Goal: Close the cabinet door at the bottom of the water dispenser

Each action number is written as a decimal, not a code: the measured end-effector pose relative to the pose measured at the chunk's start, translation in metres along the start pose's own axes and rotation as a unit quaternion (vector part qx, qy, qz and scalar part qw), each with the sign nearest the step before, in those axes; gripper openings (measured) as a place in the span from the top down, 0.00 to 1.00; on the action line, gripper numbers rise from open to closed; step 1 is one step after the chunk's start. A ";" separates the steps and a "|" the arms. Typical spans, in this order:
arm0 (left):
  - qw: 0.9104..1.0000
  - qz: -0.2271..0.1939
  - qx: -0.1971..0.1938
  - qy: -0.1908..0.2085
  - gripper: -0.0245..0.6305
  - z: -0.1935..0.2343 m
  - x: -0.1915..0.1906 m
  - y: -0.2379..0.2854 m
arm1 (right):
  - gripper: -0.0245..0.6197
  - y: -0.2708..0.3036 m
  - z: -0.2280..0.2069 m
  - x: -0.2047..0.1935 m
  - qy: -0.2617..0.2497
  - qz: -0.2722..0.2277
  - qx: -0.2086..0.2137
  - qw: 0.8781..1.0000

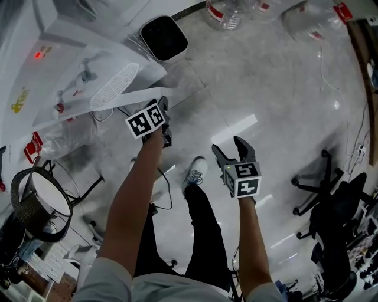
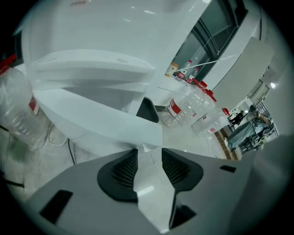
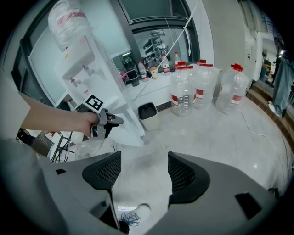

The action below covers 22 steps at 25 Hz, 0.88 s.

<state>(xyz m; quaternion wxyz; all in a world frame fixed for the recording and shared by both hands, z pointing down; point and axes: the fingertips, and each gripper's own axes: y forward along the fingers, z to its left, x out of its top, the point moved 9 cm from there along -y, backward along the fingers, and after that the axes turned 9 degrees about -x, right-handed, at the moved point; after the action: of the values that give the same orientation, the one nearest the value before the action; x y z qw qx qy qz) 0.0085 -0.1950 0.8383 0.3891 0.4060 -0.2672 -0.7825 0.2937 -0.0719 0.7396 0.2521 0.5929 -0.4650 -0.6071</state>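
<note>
The white water dispenser (image 1: 65, 53) stands at the upper left in the head view. Its bottom cabinet door (image 1: 139, 96) swings out towards me. My left gripper (image 1: 163, 106) is at the door's free edge. In the left gripper view the door (image 2: 92, 114) crosses just ahead, its corner at the tips of my left gripper (image 2: 149, 158); the pads stand apart and floor shows between them. My right gripper (image 1: 228, 144) hangs open over bare floor, away from the door. The right gripper view shows the right gripper (image 3: 140, 170) empty, and the dispenser (image 3: 87, 69) with the door (image 3: 128, 131) beyond.
A white bin (image 1: 163, 36) stands beside the dispenser. Large water bottles (image 1: 230, 12) line the far wall. An office chair (image 1: 336, 206) is at the right, a round stool (image 1: 41, 200) at the left. A cable (image 1: 165, 194) and my shoe (image 1: 195, 171) are on the floor below.
</note>
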 end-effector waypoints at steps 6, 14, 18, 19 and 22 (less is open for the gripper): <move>0.997 -0.014 0.016 0.068 0.69 0.001 0.040 0.026 | 0.43 0.005 -0.006 0.000 -0.008 0.000 0.004 1.000; 0.991 -0.026 0.010 0.134 0.69 -0.002 0.074 0.038 | 0.43 -0.004 -0.002 -0.014 -0.008 0.009 -0.002 1.000; 0.988 -0.027 -0.002 0.155 0.69 -0.010 0.075 0.029 | 0.43 -0.008 -0.007 -0.020 -0.010 0.018 -0.017 1.000; 0.987 -0.026 -0.003 0.157 0.69 -0.011 0.075 0.025 | 0.43 -0.010 -0.007 -0.017 -0.011 0.016 -0.020 1.000; 0.987 -0.025 -0.009 0.160 0.69 -0.017 0.071 0.005 | 0.43 -0.021 -0.004 -0.002 -0.009 -0.004 -0.033 0.999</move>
<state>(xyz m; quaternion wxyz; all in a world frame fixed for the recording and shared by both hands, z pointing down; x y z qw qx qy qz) -0.0018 -0.2582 0.8022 0.4110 0.5290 -0.1841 -0.7193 0.3031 -0.0624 0.7231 0.2648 0.5808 -0.4443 -0.6286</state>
